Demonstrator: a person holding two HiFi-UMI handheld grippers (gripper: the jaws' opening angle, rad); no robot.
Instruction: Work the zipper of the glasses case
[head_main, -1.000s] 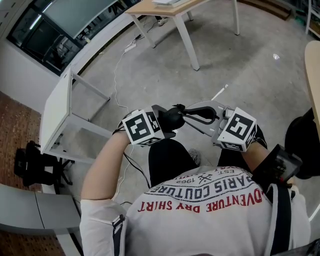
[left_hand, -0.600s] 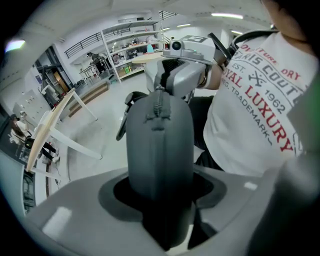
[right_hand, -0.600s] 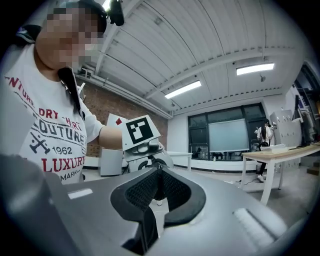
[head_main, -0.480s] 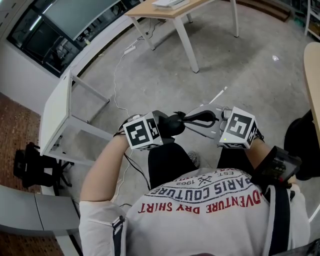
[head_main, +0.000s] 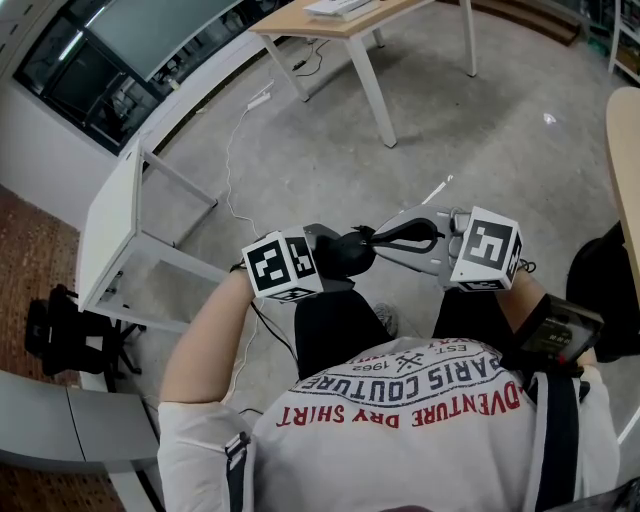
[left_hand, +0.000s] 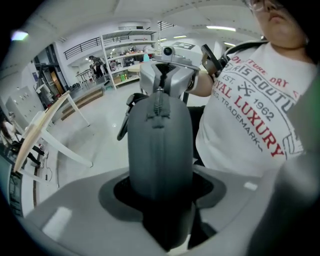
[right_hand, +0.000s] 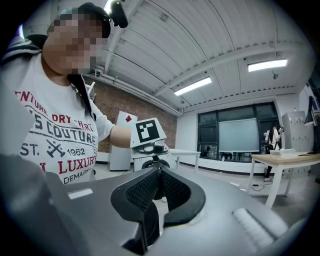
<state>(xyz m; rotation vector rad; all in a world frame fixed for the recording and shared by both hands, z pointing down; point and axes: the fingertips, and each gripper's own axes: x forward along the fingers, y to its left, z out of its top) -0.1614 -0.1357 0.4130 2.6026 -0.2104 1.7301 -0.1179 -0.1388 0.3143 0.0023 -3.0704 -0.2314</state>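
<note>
Bare concrete floor (head_main: 480, 110) spreads wide ahead of me. A white table (head_main: 110, 225) stands off to my left, a wood-topped table (head_main: 330, 18) further out, and a pale curved tabletop edge (head_main: 625, 140) runs down my right. A cable (head_main: 232, 150) trails across the floor between the first two. I hold both grippers in the air close to my chest, well apart from all three tables.

My left gripper (head_main: 330, 255) is clamped around one end of the dark grey case (left_hand: 160, 145), which sticks out along its jaws with the zip seam facing its camera. My right gripper (right_hand: 159, 172) meets the case from the opposite end, jaws pinched together on the zip pull (left_hand: 159, 107).

My shirt (head_main: 400, 400) reads "PARIS COUTURE", "ADVENTURE DRY SHIRT" and "EST. 1962". The left gripper view also shows "LUXURY" on it.
</note>
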